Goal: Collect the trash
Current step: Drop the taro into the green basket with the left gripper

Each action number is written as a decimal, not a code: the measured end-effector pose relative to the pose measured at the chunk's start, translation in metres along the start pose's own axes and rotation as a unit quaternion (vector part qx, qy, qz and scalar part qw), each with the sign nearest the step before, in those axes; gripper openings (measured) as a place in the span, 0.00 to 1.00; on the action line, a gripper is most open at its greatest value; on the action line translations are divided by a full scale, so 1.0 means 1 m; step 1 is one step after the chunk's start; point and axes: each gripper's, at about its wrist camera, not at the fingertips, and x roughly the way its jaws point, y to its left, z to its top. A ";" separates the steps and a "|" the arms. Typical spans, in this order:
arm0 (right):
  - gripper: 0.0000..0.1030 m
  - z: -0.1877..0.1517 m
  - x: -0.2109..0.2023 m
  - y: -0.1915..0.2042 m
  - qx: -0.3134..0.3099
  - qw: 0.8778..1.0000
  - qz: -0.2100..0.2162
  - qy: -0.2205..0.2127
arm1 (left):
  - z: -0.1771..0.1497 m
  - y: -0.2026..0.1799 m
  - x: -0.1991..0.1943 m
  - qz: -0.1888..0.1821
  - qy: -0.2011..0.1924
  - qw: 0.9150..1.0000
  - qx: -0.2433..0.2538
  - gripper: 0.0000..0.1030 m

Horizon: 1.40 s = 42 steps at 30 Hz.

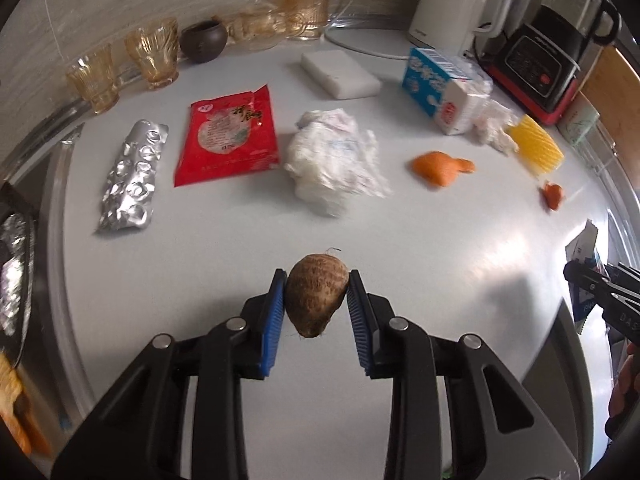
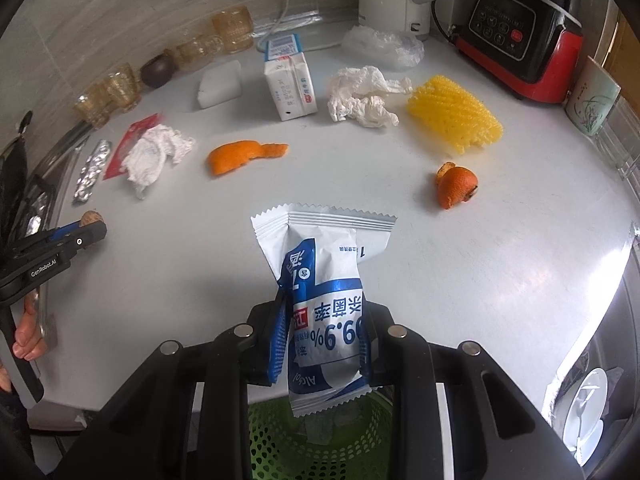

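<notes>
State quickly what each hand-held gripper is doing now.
Left hand-held gripper: closed on a brown taro-like root.
Right hand-held gripper: closed on a blue-and-white wipe packet.

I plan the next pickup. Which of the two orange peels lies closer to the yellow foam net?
The small curled peel, just below the yellow foam net; the long flat peel lies farther left.

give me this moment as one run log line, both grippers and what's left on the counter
left gripper: shut on brown root | right gripper: shut on wipe packet, above green basket | left on counter: orange peels, tissues, carton

home kitchen: kettle point(image 1: 452, 4), blender point(image 2: 520, 36), countertop point(image 1: 420, 240).
</notes>
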 end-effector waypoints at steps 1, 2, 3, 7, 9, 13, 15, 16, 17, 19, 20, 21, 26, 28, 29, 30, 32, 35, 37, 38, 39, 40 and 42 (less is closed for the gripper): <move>0.28 -0.003 -0.005 0.000 -0.002 1.000 0.002 -0.001 | -0.004 -0.008 -0.007 0.000 0.002 1.000 -0.002 0.30; 0.28 -0.006 -0.010 0.000 -0.005 1.000 0.005 -0.002 | -0.008 -0.013 -0.013 -0.001 0.004 1.000 -0.003 0.30; 0.28 -0.010 -0.017 0.000 -0.010 1.000 0.009 -0.003 | -0.013 -0.021 -0.021 -0.005 0.007 1.000 -0.008 0.30; 0.28 -0.025 -0.042 0.003 -0.039 0.999 0.019 -0.006 | -0.032 -0.050 -0.041 -0.007 0.018 1.000 -0.016 0.30; 0.28 -0.035 -0.055 0.004 -0.055 0.998 0.026 -0.007 | -0.043 -0.068 -0.051 -0.004 0.018 1.000 -0.011 0.30; 0.28 -0.051 -0.073 0.002 -0.077 0.996 0.044 -0.008 | -0.066 -0.106 -0.070 -0.002 0.011 1.000 0.003 0.30; 0.28 -0.060 -0.079 -0.001 -0.085 0.995 0.055 -0.006 | -0.075 -0.121 -0.077 -0.004 0.009 1.000 0.004 0.30; 0.28 -0.063 -0.081 -0.002 -0.089 0.994 0.057 -0.004 | -0.082 -0.131 -0.081 -0.004 0.007 1.000 0.006 0.30; 0.28 -0.067 -0.083 -0.004 -0.093 0.994 0.061 -0.002 | -0.085 -0.136 -0.083 -0.002 0.005 1.000 0.006 0.29; 0.28 -0.075 -0.086 -0.007 -0.101 0.992 0.070 0.001 | -0.094 -0.148 -0.088 0.002 0.003 1.000 0.007 0.30; 0.28 -0.079 -0.087 -0.009 -0.105 0.992 0.074 0.004 | -0.100 -0.155 -0.091 0.003 0.003 1.000 0.007 0.30; 0.28 -0.082 -0.089 -0.010 -0.110 0.991 0.077 0.005 | -0.103 -0.158 -0.092 0.004 0.003 1.000 0.006 0.30; 0.29 -0.096 -0.094 -0.020 -0.127 0.988 0.089 0.011 | -0.123 -0.174 -0.097 0.013 0.008 1.000 -0.011 0.30; 0.29 -0.100 -0.096 -0.024 -0.131 0.987 0.092 0.013 | -0.129 -0.179 -0.096 0.016 0.014 1.000 -0.018 0.30; 0.29 -0.102 -0.096 -0.027 -0.132 0.987 0.093 0.014 | -0.132 -0.181 -0.096 0.016 0.016 1.000 -0.020 0.30; 0.29 -0.103 -0.097 -0.029 -0.132 0.987 0.094 0.014 | -0.135 -0.183 -0.095 0.016 0.019 0.999 -0.022 0.30; 0.29 -0.105 -0.098 -0.034 -0.132 0.986 0.096 0.014 | -0.138 -0.187 -0.094 0.016 0.022 0.999 -0.024 0.30; 0.29 -0.108 -0.100 -0.039 -0.131 0.987 0.097 0.015 | -0.143 -0.193 -0.092 0.014 0.027 0.999 -0.023 0.30; 0.29 -0.110 -0.100 -0.042 -0.129 0.987 0.097 0.016 | -0.145 -0.197 -0.093 0.011 0.026 0.999 -0.019 0.31; 0.29 -0.110 -0.100 -0.043 -0.129 0.987 0.098 0.016 | -0.145 -0.199 -0.094 0.012 0.024 1.000 -0.016 0.38; 0.29 -0.111 -0.100 -0.043 -0.129 0.987 0.098 0.017 | -0.146 -0.201 -0.095 0.013 0.021 1.000 -0.013 0.52; 0.29 -0.111 -0.100 -0.044 -0.130 0.986 0.099 0.017 | -0.146 -0.203 -0.099 0.017 0.015 1.000 -0.011 0.57; 0.29 -0.111 -0.100 -0.044 -0.131 0.986 0.100 0.018 | -0.145 -0.206 -0.104 0.025 0.002 1.000 -0.005 0.67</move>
